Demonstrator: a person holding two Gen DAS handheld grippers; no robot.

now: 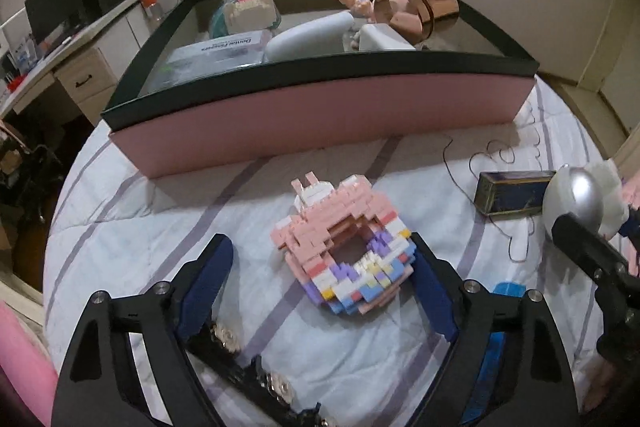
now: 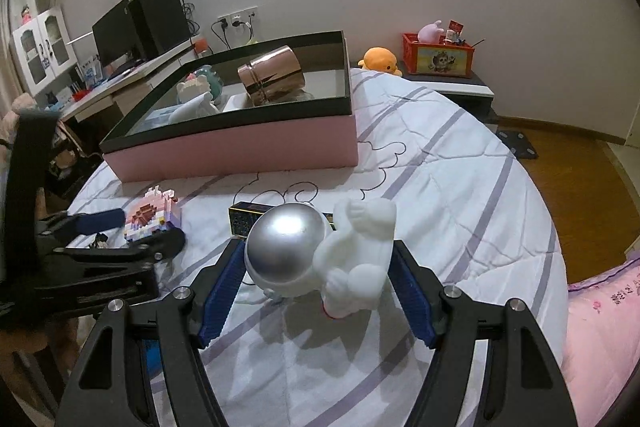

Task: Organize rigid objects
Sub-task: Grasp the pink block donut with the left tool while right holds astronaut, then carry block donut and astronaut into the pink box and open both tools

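Bed inventory: storage box, two grippers, loose toys.

Pink box [image 1: 320,123] with dark rim, on striped quilt [image 2: 460,187], already part filled. In front of box: left gripper [image 1: 324,267], jaws apart, straddling pastel brick model [image 1: 344,247] without pressing it; right gripper [image 2: 320,267] clamped on white astronaut figure [image 2: 320,247]; dark tin [image 1: 512,193] beside.
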